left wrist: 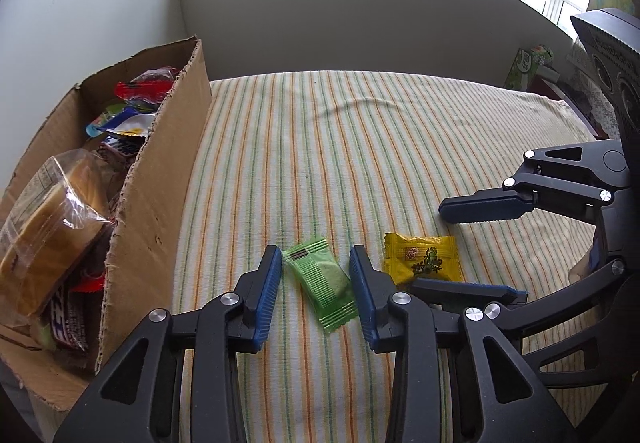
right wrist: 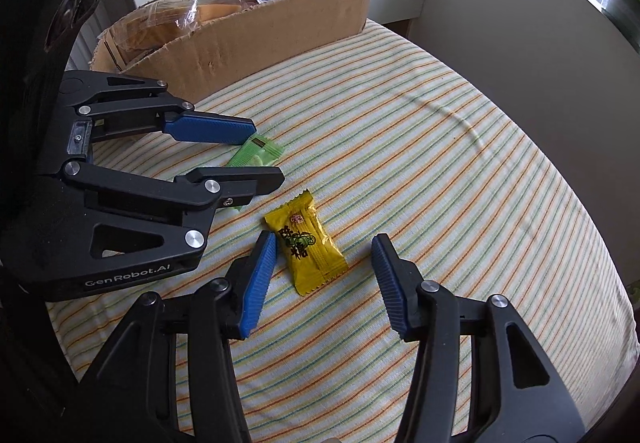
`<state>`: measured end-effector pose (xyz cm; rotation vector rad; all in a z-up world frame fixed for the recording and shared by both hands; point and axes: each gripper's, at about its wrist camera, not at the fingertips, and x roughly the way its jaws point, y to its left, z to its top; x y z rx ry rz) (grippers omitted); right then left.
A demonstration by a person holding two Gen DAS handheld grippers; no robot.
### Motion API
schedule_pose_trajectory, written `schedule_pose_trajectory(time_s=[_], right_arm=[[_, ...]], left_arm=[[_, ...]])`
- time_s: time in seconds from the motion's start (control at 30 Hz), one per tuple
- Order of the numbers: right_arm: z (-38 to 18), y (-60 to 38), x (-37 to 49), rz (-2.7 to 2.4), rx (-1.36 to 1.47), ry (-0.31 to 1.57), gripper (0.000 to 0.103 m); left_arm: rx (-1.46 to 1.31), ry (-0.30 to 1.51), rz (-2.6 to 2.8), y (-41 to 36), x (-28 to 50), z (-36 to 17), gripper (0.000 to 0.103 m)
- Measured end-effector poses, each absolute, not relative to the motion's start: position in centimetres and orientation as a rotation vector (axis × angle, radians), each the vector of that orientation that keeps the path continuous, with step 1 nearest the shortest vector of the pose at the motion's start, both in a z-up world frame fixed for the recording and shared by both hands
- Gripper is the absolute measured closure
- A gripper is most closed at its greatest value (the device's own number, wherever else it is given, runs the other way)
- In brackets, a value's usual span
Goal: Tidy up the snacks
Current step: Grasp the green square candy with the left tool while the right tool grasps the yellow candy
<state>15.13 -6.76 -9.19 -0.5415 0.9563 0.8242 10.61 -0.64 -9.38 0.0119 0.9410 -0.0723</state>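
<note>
A green snack packet (left wrist: pixel 322 283) lies slanted on the striped cloth between the blue pads of my left gripper (left wrist: pixel 315 251). The right pad touches its edge, and a strip of cloth shows between the left pad and the packet's body. Just to its right lies a yellow candy packet (left wrist: pixel 422 257), with my right gripper (left wrist: pixel 428 247) straddling it. In the right wrist view the yellow packet (right wrist: pixel 308 243) sits flat between the open fingers of the right gripper (right wrist: pixel 324 237), close to the left pad and well apart from the right one. The left gripper (right wrist: pixel 267 153) stands over the green packet (right wrist: pixel 260 155).
An open cardboard box (left wrist: pixel 160 203) stands at the cloth's left edge, holding bagged bread (left wrist: pixel 52 219) and several wrapped snacks. The box (right wrist: pixel 256 43) shows at the far side in the right wrist view. A green carton (left wrist: pixel 528 67) sits far right. Grey walls border the table behind.
</note>
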Motion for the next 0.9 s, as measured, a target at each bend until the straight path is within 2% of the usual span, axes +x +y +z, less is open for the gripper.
schedule_pose_trajectory(time_s=[0.23, 0.33, 0.43, 0.67, 0.7, 0.8, 0.9], right_arm=[[-9.1, -7.0, 15.6, 0.797, -0.509, 0.965, 0.071], [-9.0, -7.3, 15.4, 0.773, -0.498, 0.969, 0.076], [-8.9, -7.7, 15.0, 0.76, -0.496, 0.967, 0.076], [-8.8, -7.9, 14.7, 0.737, -0.499, 0.972, 0.076], [-8.8, -7.8, 14.6, 0.733, -0.501, 0.973, 0.076], [-8.7, -8.0, 14.4, 0.723, -0.493, 0.98, 0.077], [-8.6, -8.2, 14.2, 0.719, -0.491, 0.984, 0.077]], left_arm=[[0.03, 0.932, -0.062, -0.4, 9.8, -9.1, 0.069], [0.037, 0.93, -0.059, -0.4, 9.6, -9.1, 0.065], [0.039, 0.933, -0.063, -0.4, 9.6, -9.0, 0.058], [0.044, 0.93, -0.06, -0.6, 8.9, -9.1, 0.058], [0.044, 0.928, -0.059, -0.6, 8.9, -9.1, 0.059], [0.034, 0.928, -0.065, -0.6, 9.0, -9.0, 0.073], [0.044, 0.922, -0.069, -0.8, 8.9, -9.0, 0.079]])
